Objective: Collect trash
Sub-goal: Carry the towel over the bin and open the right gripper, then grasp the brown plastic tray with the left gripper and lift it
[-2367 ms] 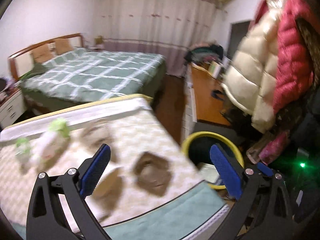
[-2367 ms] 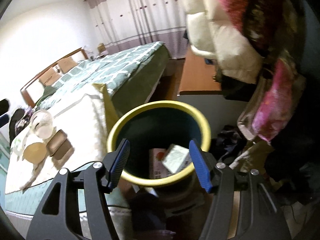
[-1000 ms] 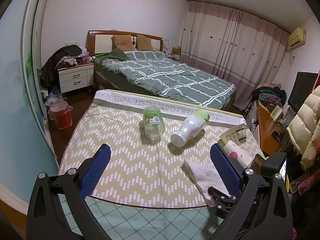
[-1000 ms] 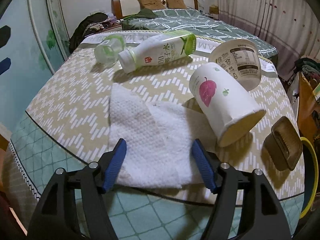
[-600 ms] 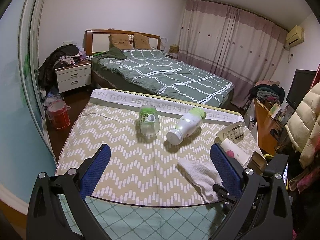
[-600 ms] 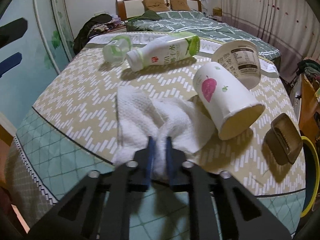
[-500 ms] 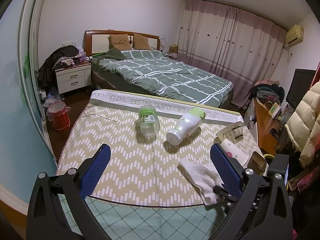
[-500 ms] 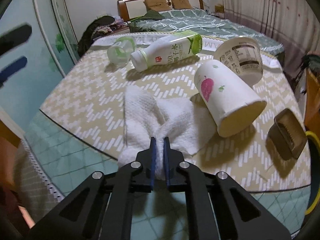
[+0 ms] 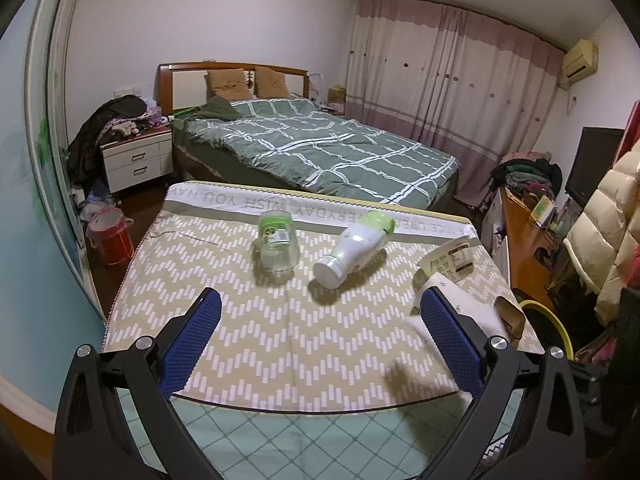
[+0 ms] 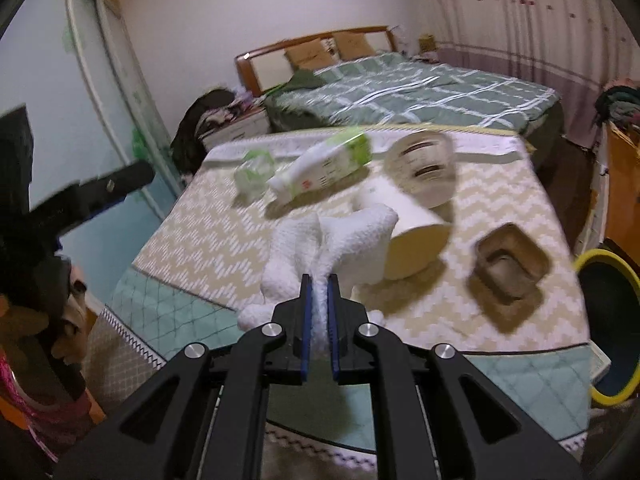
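Note:
My right gripper (image 10: 318,280) is shut on a bunched white paper towel (image 10: 340,236), which hangs lifted above the table's near edge. Behind it on the zigzag tablecloth (image 10: 192,240) lie a white bottle with a green cap (image 10: 320,172), a clear green-labelled jar (image 10: 254,174), a paper cup (image 10: 412,240), a printed tub (image 10: 422,166) and a brown tray (image 10: 510,266). My left gripper (image 9: 318,300) hovers open over the near side of the cloth, with the jar (image 9: 276,246) and bottle (image 9: 354,248) ahead of it. Its right finger partly hides the blurred towel (image 9: 488,316).
A dark bin with a yellow rim (image 10: 608,256) stands on the floor off the table's right end. A bed (image 9: 320,148) lies beyond the table, a nightstand (image 9: 136,160) at the left. A desk (image 9: 524,232) and hanging jackets (image 9: 600,224) crowd the right side.
My right gripper closed on the towel, bunched it, then lifted it off the cloth toward the right. The left gripper has barely moved and stays open.

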A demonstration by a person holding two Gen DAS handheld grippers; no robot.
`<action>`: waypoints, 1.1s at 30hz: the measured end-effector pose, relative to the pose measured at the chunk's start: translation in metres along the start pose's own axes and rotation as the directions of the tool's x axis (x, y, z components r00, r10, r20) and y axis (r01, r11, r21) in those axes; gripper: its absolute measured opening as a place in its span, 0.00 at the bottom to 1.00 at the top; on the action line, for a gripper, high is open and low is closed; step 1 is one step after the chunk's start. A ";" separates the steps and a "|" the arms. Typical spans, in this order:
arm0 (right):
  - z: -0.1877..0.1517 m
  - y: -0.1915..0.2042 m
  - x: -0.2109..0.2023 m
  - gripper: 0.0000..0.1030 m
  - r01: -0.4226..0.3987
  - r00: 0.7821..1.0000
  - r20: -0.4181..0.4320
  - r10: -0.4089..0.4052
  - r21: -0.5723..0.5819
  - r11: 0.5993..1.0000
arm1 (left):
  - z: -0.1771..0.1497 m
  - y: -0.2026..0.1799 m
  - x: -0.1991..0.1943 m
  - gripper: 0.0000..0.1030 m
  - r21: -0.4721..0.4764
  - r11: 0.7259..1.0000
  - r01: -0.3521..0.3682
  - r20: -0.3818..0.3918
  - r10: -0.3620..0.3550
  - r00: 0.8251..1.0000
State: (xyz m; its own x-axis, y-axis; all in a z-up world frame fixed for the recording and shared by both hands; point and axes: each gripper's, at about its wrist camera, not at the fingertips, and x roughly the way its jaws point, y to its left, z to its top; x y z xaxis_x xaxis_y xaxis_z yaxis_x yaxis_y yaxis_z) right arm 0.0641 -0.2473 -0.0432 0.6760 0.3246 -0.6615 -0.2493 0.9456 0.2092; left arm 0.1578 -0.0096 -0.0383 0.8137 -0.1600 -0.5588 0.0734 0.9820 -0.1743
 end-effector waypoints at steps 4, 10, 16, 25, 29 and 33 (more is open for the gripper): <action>0.002 -0.033 -0.022 0.07 0.063 0.996 0.053 -0.067 0.068 0.996 | 0.000 -0.012 0.000 0.95 0.020 1.000 0.019 -0.004 -0.019 1.000; -0.003 -0.106 -0.056 0.07 0.189 0.970 0.108 -0.216 0.215 0.958 | -0.003 -0.036 0.006 0.95 0.055 0.997 0.052 -0.031 -0.051 0.998; -0.018 -0.181 -0.077 0.08 0.333 0.916 0.094 -0.391 0.368 0.868 | -0.008 -0.064 0.018 0.95 0.099 0.990 0.096 -0.067 -0.089 0.994; -0.045 -0.252 -0.074 0.12 0.503 0.812 0.000 -0.584 0.506 0.700 | -0.017 -0.117 0.038 0.95 0.183 0.967 0.176 -0.139 -0.152 0.979; -0.049 -0.259 -0.073 0.27 0.531 0.786 -0.008 -0.618 0.520 0.669 | -0.022 -0.142 0.046 0.95 0.216 0.952 0.218 -0.174 -0.183 0.968; -0.051 -0.259 -0.067 0.28 0.533 0.783 -0.008 -0.622 0.524 0.664 | -0.028 -0.169 0.056 0.95 0.251 0.930 0.268 -0.216 -0.216 0.952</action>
State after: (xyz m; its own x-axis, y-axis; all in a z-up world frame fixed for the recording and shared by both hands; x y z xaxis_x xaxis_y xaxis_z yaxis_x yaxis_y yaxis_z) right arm 0.0475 -0.5155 -0.0898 0.6788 -0.3343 -0.6539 0.5581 0.8135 0.1634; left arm 0.1747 -0.1879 -0.0633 0.6344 -0.3866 -0.6694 0.4312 0.8957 -0.1087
